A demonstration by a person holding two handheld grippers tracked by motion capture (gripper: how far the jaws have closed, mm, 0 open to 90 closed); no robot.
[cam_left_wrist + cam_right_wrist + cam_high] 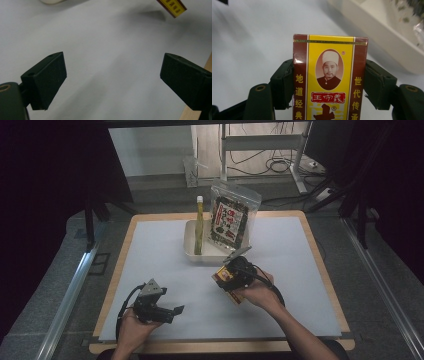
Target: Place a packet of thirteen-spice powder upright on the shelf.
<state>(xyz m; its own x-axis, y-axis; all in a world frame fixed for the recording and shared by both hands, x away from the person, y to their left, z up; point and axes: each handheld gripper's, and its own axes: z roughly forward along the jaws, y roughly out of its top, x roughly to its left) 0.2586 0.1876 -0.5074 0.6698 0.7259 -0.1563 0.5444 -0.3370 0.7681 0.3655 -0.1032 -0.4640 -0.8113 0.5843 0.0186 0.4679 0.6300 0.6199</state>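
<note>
Table (150, 250): pale grey-white mat on a wood-edged top; dark curtains at both sides, cables on the floor behind. White tray (190, 247) near the far edge holds an upright bottle (199, 225) and a seaweed bag (232, 215). Right gripper (329, 82): jaws clamped on a yellow-and-maroon box (329, 75), just in front of the tray; portrait, Chinese characters "王守義", "地道经典". Left gripper (112, 77): jaws spread, nothing between.
</note>
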